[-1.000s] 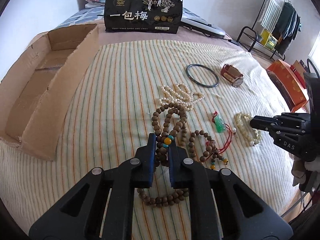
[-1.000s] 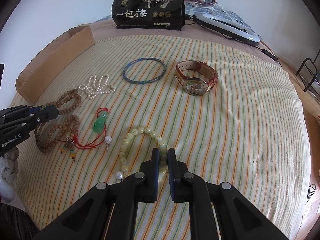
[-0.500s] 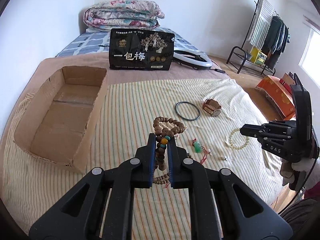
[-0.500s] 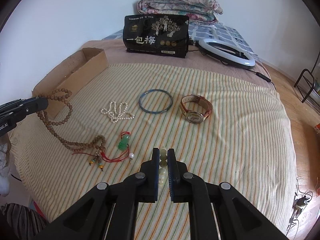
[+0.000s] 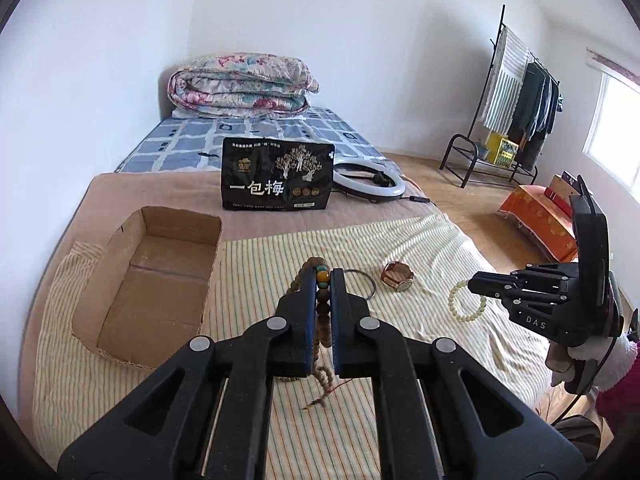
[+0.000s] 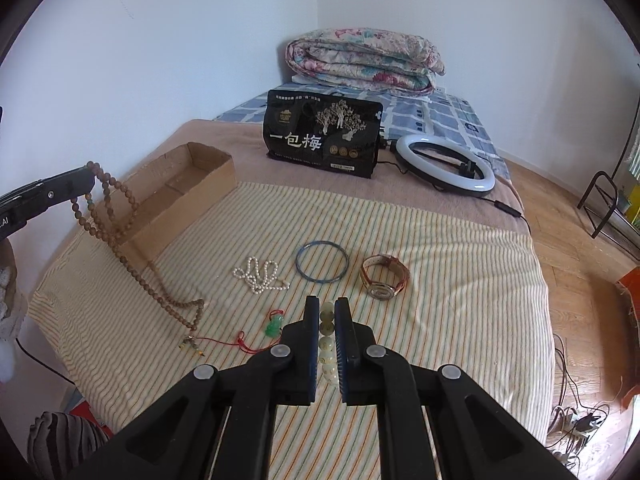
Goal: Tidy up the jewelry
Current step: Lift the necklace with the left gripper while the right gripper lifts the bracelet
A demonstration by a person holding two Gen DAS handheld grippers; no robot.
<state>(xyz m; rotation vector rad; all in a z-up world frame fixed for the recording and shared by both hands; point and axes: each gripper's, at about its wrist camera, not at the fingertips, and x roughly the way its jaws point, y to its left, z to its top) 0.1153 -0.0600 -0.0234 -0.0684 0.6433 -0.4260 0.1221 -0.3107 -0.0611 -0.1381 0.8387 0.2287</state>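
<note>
- Left wrist view: the left gripper (image 5: 321, 280) is clamped tight on a long strand of brown wooden prayer beads (image 5: 322, 312), pinched at its amber and turquoise beads, high above the striped yellow bedspread (image 5: 260, 264).
- In the right wrist view the strand hangs in loops from the fingertips, its lower end and tassel trailing on the cloth.
- The right gripper (image 6: 327, 308) is closed on a pale yellow-green round-bead bracelet (image 6: 326, 336), which hangs clear of the bed.
- An open brown cardboard box (image 5: 156, 280) sits at the bedspread's left edge.
- Lying on the cloth are a white pearl necklace (image 6: 260, 276), a thin blue bangle (image 6: 322, 261), a brown-strapped wristwatch (image 6: 383, 278) and a green jade pendant on red cord (image 6: 275, 325).
</note>
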